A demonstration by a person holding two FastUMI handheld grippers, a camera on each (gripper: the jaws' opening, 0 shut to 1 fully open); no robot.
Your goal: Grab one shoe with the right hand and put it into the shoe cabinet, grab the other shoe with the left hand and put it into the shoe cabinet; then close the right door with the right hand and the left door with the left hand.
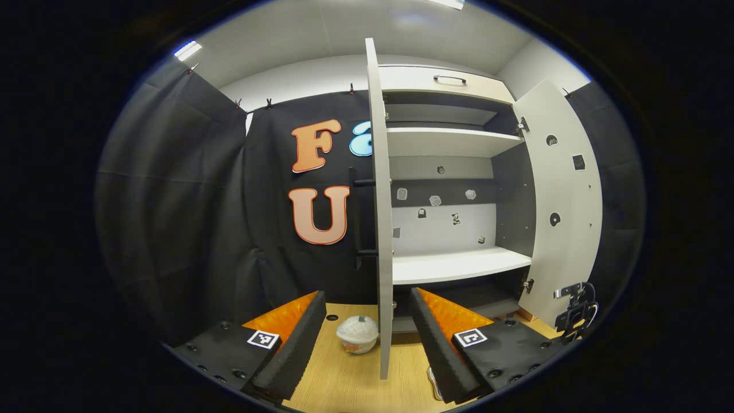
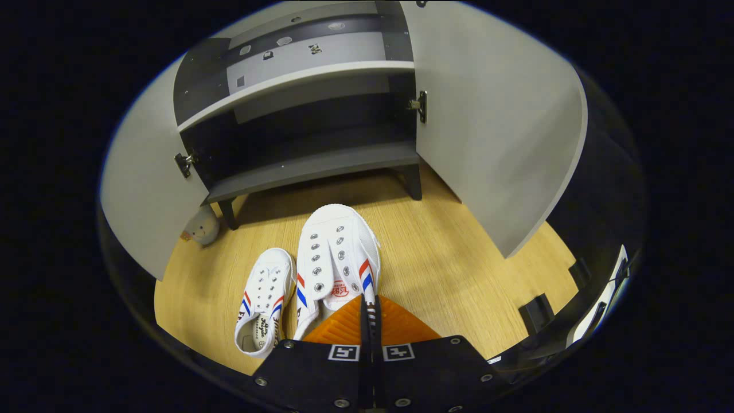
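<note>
step: first shoe, right hand; grip made, carry to cabinet pending
right gripper (image 2: 367, 312): pressed together on the heel rim of the larger-looking shoe (image 2: 337, 261), pinching it; toe points at the cabinet
lift state: cannot tell whether raised off the floor (image 2: 459, 258) or resting on it
other shoe (image 2: 262, 298): on the floor just beside the gripped one, on its left in the right gripper view, untouched
left gripper (image 1: 367, 335): spread wide, holding nothing, aimed at the edge of the left door (image 1: 378, 218)
shoe cabinet (image 2: 309, 166): both doors swung open; bottom compartment dark and free, white shelf (image 1: 459, 265) above it free too
right door (image 2: 493, 126): open, well apart from the shoes
small item: white lidded cup (image 1: 356, 335) on the floor near the left door foot, apart from the path
next move: raise shoe over the bottom board lip, push forward between the doors, set sole down inside, then release
watch: thin pinch on a soft heel rim, likely to swing or slip; keep toe level at the lip
remaining: second shoe with left hand, then both doors
</note>
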